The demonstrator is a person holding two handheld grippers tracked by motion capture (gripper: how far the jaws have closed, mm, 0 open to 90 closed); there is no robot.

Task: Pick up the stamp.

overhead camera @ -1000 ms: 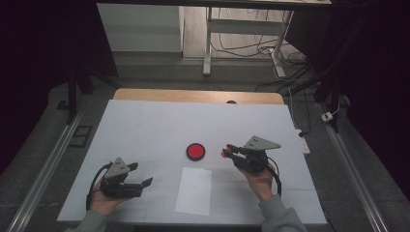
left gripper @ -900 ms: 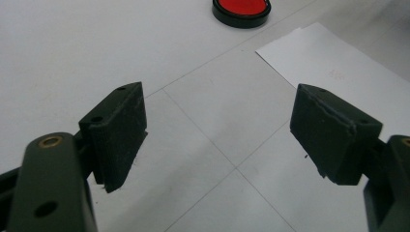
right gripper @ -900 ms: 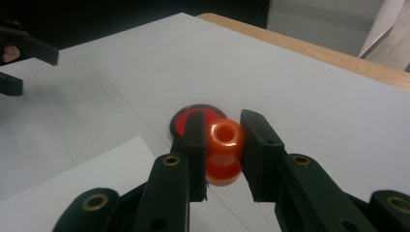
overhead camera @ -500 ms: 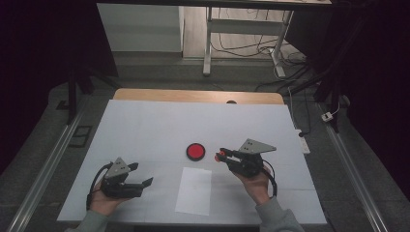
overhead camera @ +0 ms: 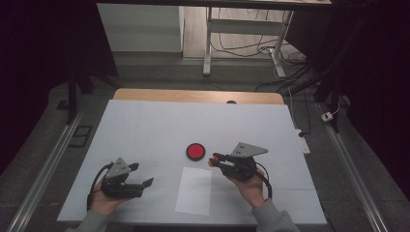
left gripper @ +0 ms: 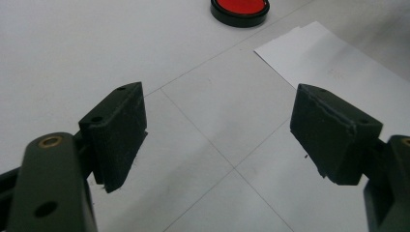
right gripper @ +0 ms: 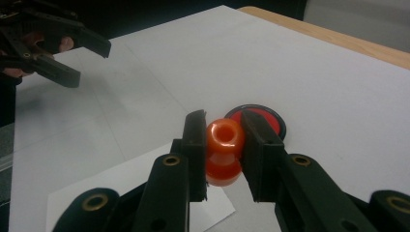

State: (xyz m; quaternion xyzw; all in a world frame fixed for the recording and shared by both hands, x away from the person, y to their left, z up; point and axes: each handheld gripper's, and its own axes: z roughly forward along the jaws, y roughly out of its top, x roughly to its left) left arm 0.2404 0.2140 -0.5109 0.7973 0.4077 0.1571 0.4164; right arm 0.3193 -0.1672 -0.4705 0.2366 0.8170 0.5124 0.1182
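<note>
The right gripper [overhead camera: 213, 158] is lying nearly level in the person's right hand [overhead camera: 249, 182], pointing across the table toward the left, its jaws clamping a small glossy orange spool-shaped plastic piece [right gripper: 224, 151]. That piece is hanging just above the white table top [overhead camera: 159, 125], beside the round red disc with a black rim [overhead camera: 196, 151] and over the far corner of the white paper sheet [overhead camera: 194, 191].

The left gripper [overhead camera: 143, 176] is resting low in the left hand [overhead camera: 109, 200] near the table's near left edge, jaws standing wide apart with nothing between them.

Bare white surface is stretching beyond the disc to the wooden strip along the far edge [overhead camera: 198, 96].
</note>
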